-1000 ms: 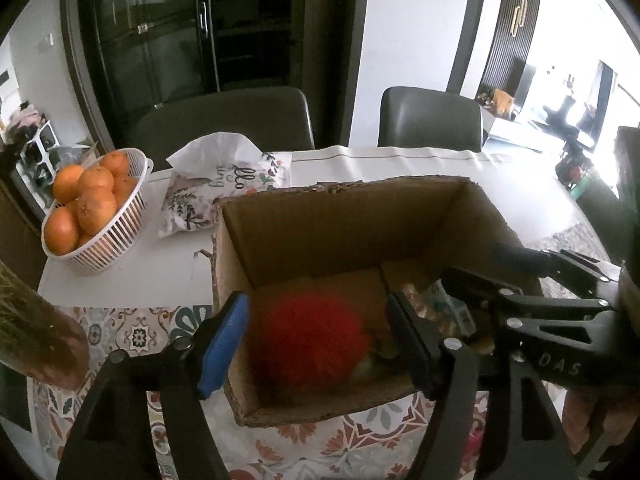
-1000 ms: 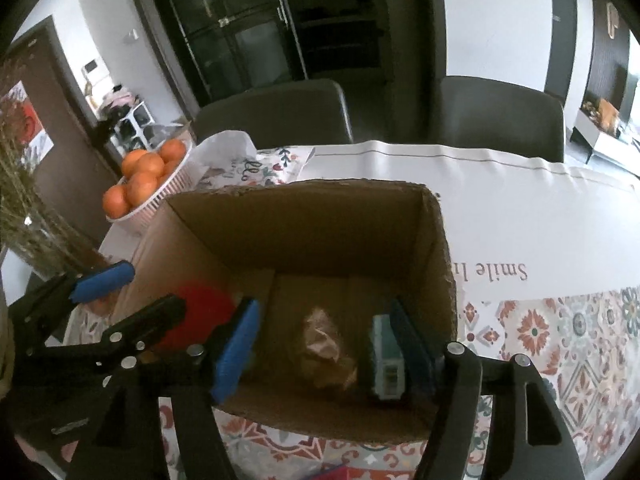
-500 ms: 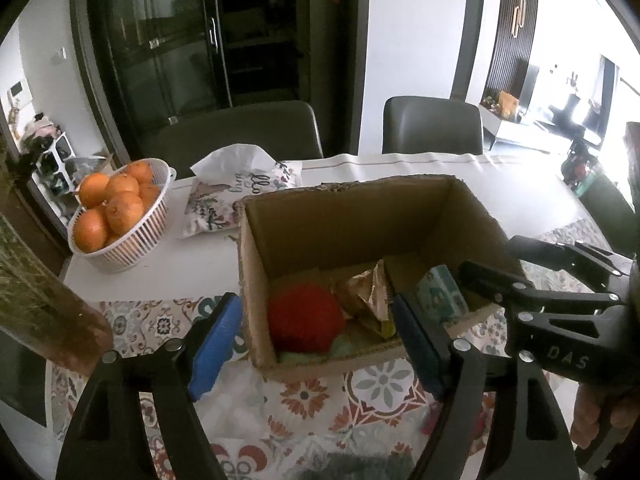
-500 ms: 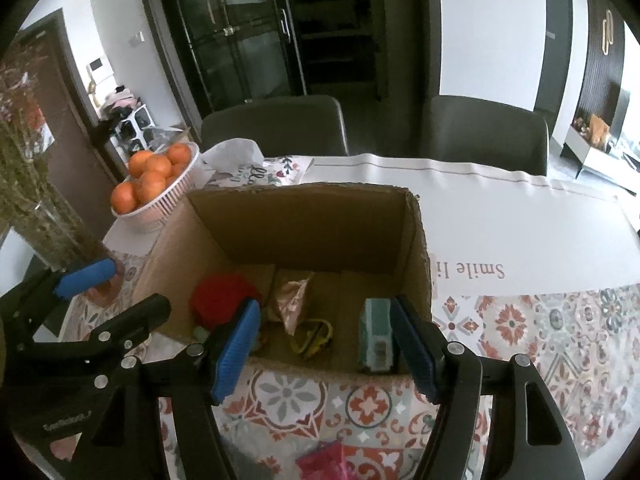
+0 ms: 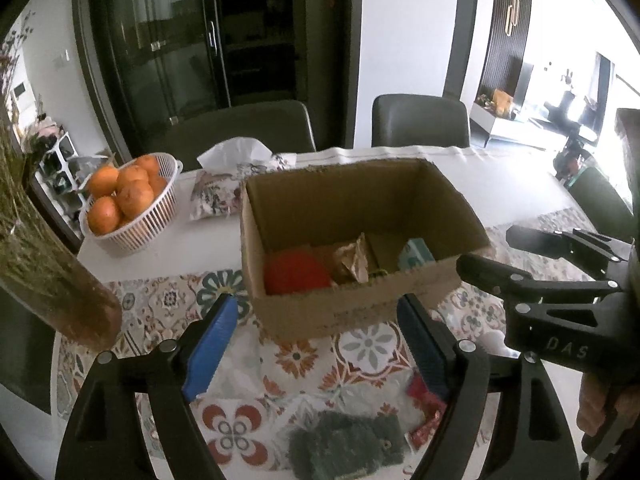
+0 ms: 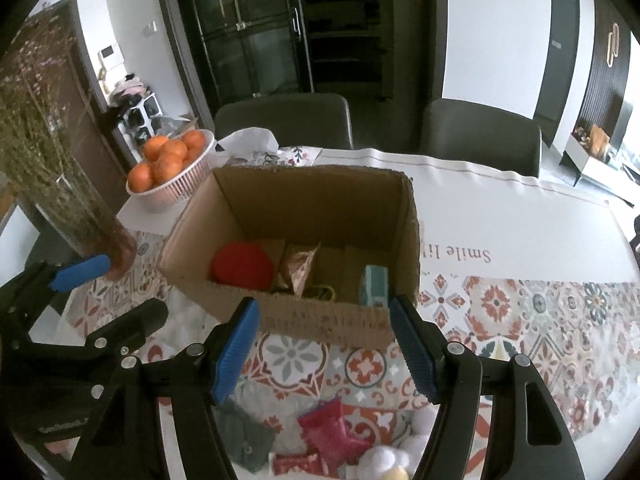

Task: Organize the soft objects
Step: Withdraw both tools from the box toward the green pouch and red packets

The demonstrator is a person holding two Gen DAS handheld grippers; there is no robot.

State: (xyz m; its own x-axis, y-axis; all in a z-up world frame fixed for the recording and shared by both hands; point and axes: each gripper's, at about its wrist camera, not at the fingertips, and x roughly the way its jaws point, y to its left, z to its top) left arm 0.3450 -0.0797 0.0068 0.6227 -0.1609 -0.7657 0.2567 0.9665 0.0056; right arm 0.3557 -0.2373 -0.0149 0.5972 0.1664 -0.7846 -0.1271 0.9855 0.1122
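Note:
A cardboard box (image 5: pixel 352 312) (image 6: pixel 320 320) stands on the patterned tablecloth. In it lie a red fluffy ball (image 5: pixel 296 274) (image 6: pixel 242 266), a gold packet (image 5: pixel 352 260) and a teal pack (image 5: pixel 416 254). My left gripper (image 5: pixel 316 340) hangs in front of the box, its jaws opening with nothing between them. My right gripper (image 6: pixel 324 348) hangs beside it, open and empty. On the cloth below them lie a dark grey cloth (image 5: pixel 348 440) (image 6: pixel 244 440), red packets (image 6: pixel 332 436) and a white plush (image 6: pixel 384 460).
A white basket of oranges (image 5: pixel 132 204) and a floral tissue pack (image 5: pixel 224 184) sit behind the box on the left. A glass vase of dried stems (image 5: pixel 52 272) stands at the near left. Two dark chairs (image 5: pixel 420 124) line the far edge.
Both grippers have drawn back and up, out of the box. The red ball that sat between the left jaws now lies in the box, and those jaws stand wider.

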